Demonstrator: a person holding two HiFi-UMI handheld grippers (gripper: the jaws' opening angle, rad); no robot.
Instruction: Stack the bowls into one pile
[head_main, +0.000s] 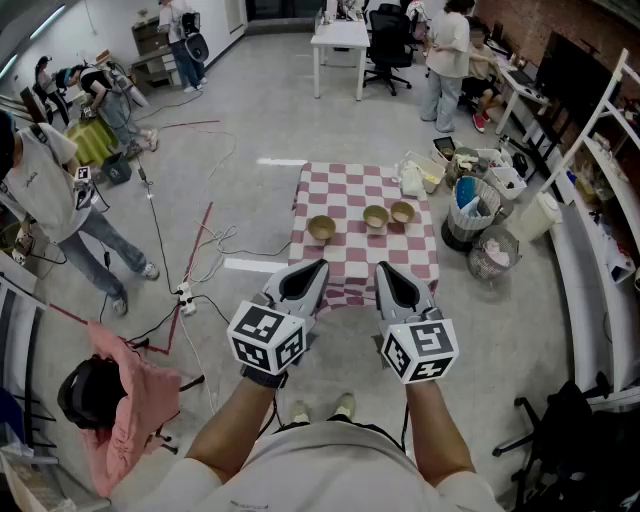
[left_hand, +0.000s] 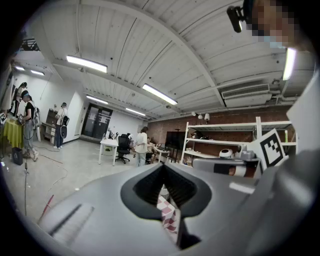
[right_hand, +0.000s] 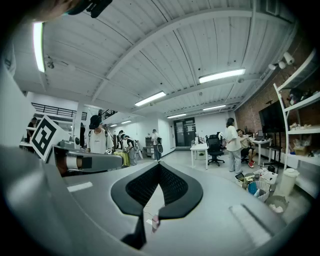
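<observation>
Three tan bowls stand apart in a row on the red-and-white checkered table (head_main: 350, 185): the left bowl (head_main: 321, 228), the middle bowl (head_main: 375, 217) and the right bowl (head_main: 402, 211). My left gripper (head_main: 318, 266) and right gripper (head_main: 383, 268) are held side by side over the table's near edge, short of the bowls. Both are shut with nothing between the jaws. The left gripper view has its gripper (left_hand: 162, 165) pointing up at the room, with a sliver of checkered cloth (left_hand: 167, 214) below the pads. No bowl appears past the gripper (right_hand: 159, 164) in the right gripper view.
Wire baskets (head_main: 470, 212) (head_main: 493, 255) and boxes crowd the floor right of the table. Cables (head_main: 190, 290) trail across the floor on the left, near a pink cloth (head_main: 125, 395). People stand at left (head_main: 50, 190) and by a white desk (head_main: 340, 38) behind. Shelving (head_main: 600, 150) lines the right wall.
</observation>
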